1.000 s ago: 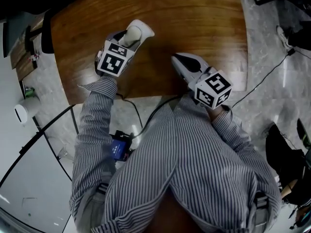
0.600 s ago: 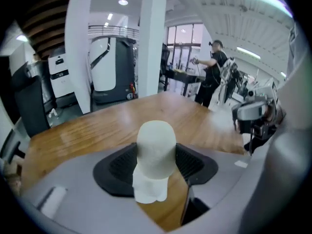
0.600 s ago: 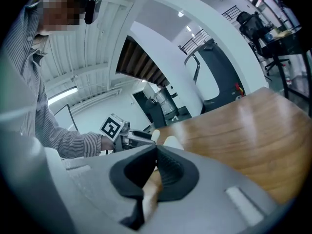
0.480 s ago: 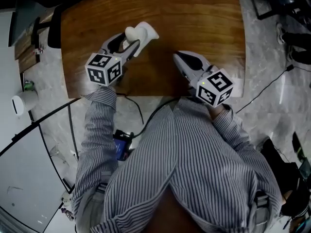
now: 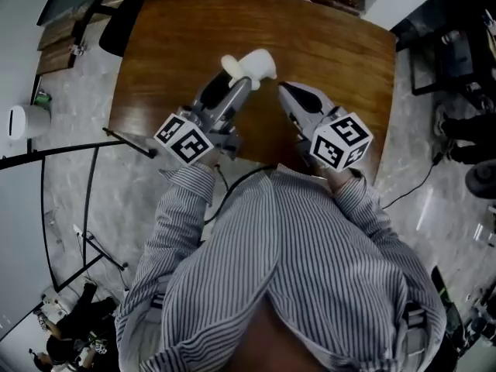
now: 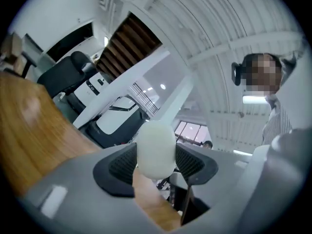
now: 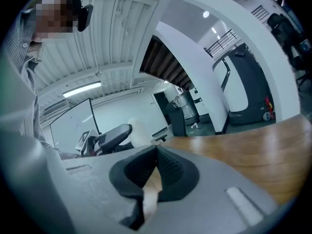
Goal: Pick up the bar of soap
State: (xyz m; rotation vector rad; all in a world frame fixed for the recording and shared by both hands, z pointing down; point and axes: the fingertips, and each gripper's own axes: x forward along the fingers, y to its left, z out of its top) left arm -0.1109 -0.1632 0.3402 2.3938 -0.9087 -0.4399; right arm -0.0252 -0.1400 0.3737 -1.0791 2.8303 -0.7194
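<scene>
Bar of soap [image 5: 249,66], white, clamped at the tip of the left gripper [image 5: 242,82] over the middle of the wooden table [image 5: 341,49] in the head view, its near end covered by the jaws. Left forearm in a striped sleeve [image 5: 182,208] stretched forward and to the right, marker cube [image 5: 184,139] near the table's front edge. Right gripper [image 5: 285,91] just beside the soap, pointing forward and a little left, its own cube [image 5: 339,140] closer to the body. Both hands hidden under the cubes.

Left gripper view: soap [image 6: 156,147] pinched upright between the two dark pads [image 6: 121,165], its lower end cut off behind the gripper body, raised clear of the table [image 6: 29,126]. Tilted up toward the ceiling, with a striped shirt [image 6: 275,123] at the right edge.

Right gripper view: jaws pressed together on nothing, above the table [image 7: 253,145]. Farther left, small and hard to make out, the pale soap [image 7: 139,129] in the left gripper.
</scene>
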